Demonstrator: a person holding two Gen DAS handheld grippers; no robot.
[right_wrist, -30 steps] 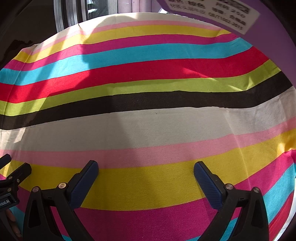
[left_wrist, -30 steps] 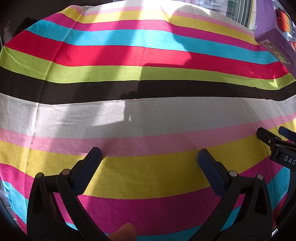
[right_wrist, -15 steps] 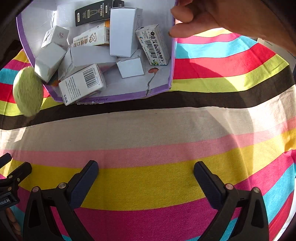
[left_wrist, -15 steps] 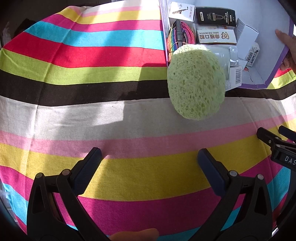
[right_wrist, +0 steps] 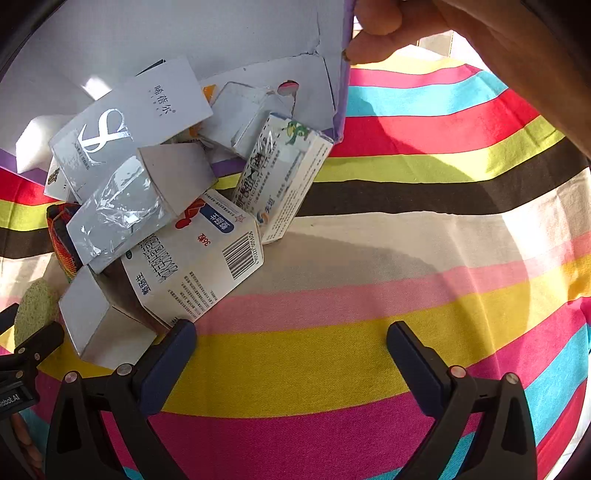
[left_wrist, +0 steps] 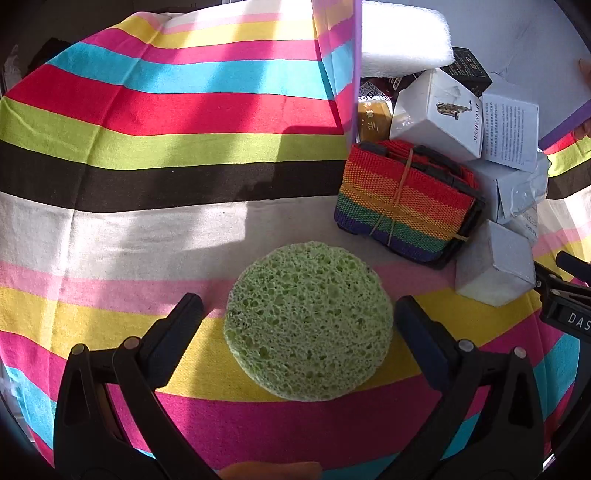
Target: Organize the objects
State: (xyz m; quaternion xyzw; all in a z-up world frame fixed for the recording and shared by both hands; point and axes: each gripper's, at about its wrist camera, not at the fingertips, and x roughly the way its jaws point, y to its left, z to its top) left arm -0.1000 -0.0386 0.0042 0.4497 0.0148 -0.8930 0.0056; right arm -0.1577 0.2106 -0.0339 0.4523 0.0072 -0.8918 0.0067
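Sponge [left_wrist: 308, 321] first, since it's the leftmost thing in play: a round green one lying flat on the striped surface [left_wrist: 147, 229], sitting right between your left tongs [left_wrist: 295, 325], which are spread wide and holding nothing. It's a disc, so no long axis to worry about. I'd guess you can just close on it as is. Your left hand is clearly the nearer one.

Just past it to the right is the rainbow strap bundle [left_wrist: 402, 206], then a tumble of small white boxes [left_wrist: 495, 269] spilling out of the tipped purple-edged box [left_wrist: 356, 66].

Your right tongs [right_wrist: 291, 343] are also wide open and empty, with the left fingertip [right_wrist: 177, 339] just beside or touching the barcoded carton [right_wrist: 195, 266]. Can't tell which.

The right view shows a bare hand [right_wrist: 424, 26] gripping the box's rim, barely visible in the left view. It only catches a sliver of the sponge at its left edge. The left view alone shows the sponge centred between the tongs.
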